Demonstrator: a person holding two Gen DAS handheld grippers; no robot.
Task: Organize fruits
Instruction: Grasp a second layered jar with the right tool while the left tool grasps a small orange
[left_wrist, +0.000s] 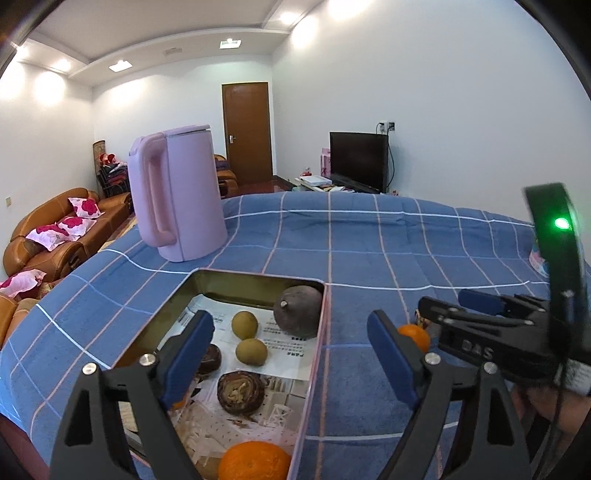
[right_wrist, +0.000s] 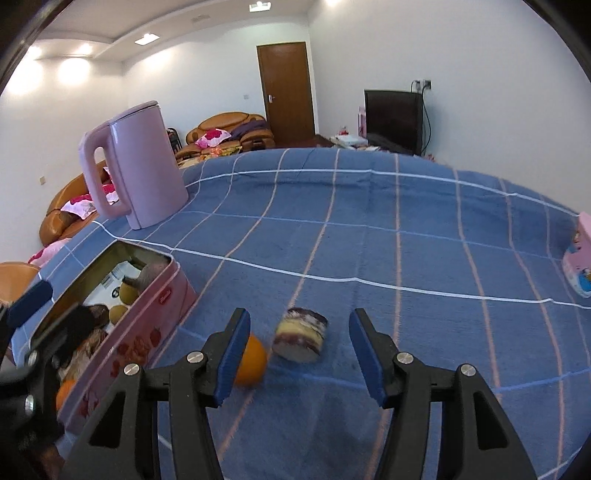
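Pink tin (right_wrist: 147, 332) holds most fruit; your left gripper (left_wrist: 291, 354) hangs over it, jaws apart and empty. Your right gripper (right_wrist: 295, 354), also apart, frames a roll (right_wrist: 301, 336) beside an orange (right_wrist: 253, 363) on the blue cloth (right_wrist: 406, 258)

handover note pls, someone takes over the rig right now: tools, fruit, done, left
Left tool: open, empty, above the tin.
Right tool: open, empty, over the cloth facing the striped round piece; small orange beside its left finger.
Done: in the tin are two green-brown fruits, a dark round fruit, a brown sliced piece, an orange.
Left: small orange and striped piece lie outside the tin.
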